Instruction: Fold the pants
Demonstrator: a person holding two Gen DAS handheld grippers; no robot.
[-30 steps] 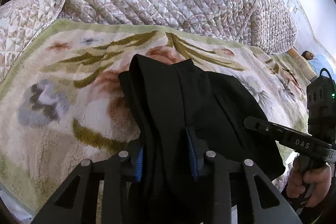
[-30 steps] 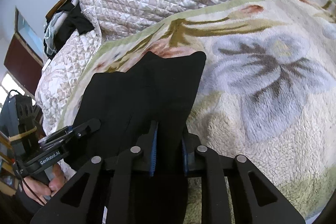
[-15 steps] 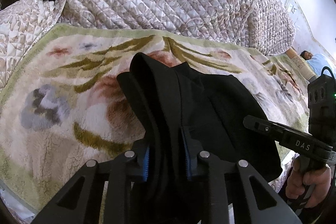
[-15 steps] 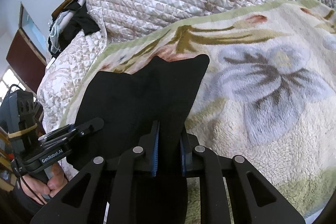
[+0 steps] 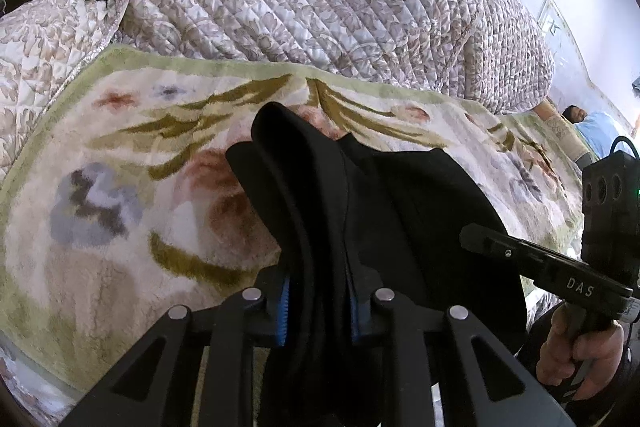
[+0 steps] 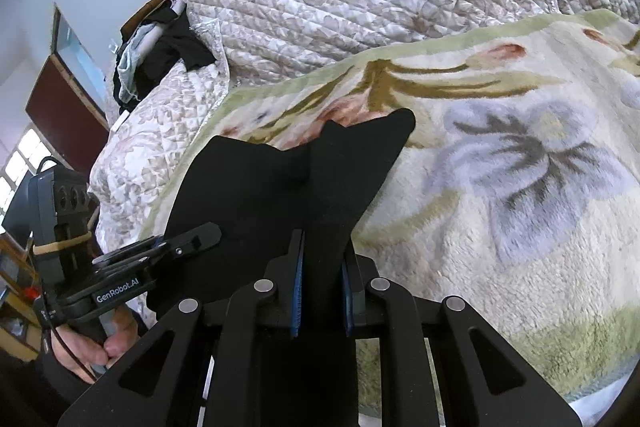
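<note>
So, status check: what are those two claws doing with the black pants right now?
Left claw closing on bunched black pants. Right claw clamped on another edge. Pants draped over floral blanket. Nothing in the way.

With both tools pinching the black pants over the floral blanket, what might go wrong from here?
1. The left tool is closing on a thick bunched roll of the black pants, so layers may slip unevenly.
2. The far corners rest on the fuzzy floral blanket and may drag, skewing the fold.

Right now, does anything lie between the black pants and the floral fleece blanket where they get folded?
Nothing visible: both grippers, left and right, clamp the black pants, and the floral fleece blanket around them lies bare.
</note>
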